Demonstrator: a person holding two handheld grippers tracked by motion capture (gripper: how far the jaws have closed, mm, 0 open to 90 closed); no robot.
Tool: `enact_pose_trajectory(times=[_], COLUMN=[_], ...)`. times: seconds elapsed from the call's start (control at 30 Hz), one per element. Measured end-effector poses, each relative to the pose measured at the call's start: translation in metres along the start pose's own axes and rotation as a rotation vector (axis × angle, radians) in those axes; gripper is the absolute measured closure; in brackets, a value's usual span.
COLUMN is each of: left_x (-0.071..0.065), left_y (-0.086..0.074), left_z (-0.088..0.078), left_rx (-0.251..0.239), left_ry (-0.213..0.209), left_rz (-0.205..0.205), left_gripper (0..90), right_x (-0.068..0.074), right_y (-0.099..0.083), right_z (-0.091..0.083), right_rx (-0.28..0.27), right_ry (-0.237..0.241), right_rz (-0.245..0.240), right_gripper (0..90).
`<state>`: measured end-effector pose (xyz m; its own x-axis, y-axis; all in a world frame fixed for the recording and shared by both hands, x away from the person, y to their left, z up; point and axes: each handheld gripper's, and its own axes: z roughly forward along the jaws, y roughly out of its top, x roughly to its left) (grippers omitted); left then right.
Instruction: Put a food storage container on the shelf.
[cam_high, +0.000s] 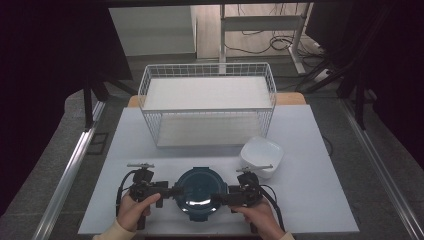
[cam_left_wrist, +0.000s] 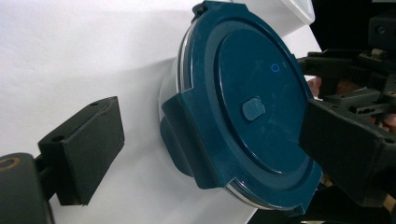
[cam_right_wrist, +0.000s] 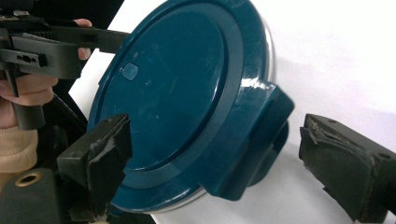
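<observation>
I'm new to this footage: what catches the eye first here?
A round dark blue lidded container sits at the table's near edge, with the left gripper and right gripper open on either side of it. Behind stand a white wire basket and a white bowl at the right.

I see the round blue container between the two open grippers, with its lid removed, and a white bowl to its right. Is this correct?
Not quite: the lid is on the round blue container, latch flaps down, as the left gripper view shows. The rest holds: it sits between the open left gripper and right gripper, with the white bowl to its right.
</observation>
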<state>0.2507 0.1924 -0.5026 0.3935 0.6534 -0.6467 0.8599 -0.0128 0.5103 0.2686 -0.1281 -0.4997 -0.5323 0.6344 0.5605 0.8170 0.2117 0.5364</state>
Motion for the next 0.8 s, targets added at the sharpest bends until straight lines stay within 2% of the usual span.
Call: enact_pose_trajectory(times=[0.13,0.23,0.33,0.47,0.53,0.63,0.73,0.8], left_x=[0.003,0.005,0.008,0.008,0.008,0.007,0.009,0.010], left_y=[-0.002,-0.006,-0.009,-0.012,-0.014,-0.015,-0.015,-0.016], left_z=[0.006,0.010,0.014,0.015,0.016,0.015,0.015,0.015], left_rx=[0.008,0.026,0.045,0.050,0.047,0.046,0.037,0.036], left_ry=[-0.028,-0.065,-0.073,-0.113,-0.133,-0.100,-0.110,-0.113], left_rz=[-0.027,-0.044,-0.052,-0.082,-0.096,-0.097,-0.127,-0.137], left_gripper=[7.4,8.4,9.2,13.2,18.4,25.9,30.6,31.5], right_x=[-0.001,-0.001,-0.002,-0.001,-0.002,-0.005,-0.009,-0.009], right_y=[-0.001,-0.002,-0.004,-0.006,-0.007,-0.008,-0.008,-0.008], right_z=[0.005,0.007,0.010,0.012,0.011,0.011,0.010,0.009], right_rx=[0.005,-0.001,-0.010,-0.014,-0.024,-0.028,-0.034,-0.032], right_ry=[0.019,0.020,0.033,0.055,0.053,0.062,0.080,0.081], right_rz=[0.030,0.038,0.067,0.091,0.107,0.127,0.172,0.183], right_gripper=[9.5,9.9,11.1,13.4,17.6,22.1,24.8,25.6])
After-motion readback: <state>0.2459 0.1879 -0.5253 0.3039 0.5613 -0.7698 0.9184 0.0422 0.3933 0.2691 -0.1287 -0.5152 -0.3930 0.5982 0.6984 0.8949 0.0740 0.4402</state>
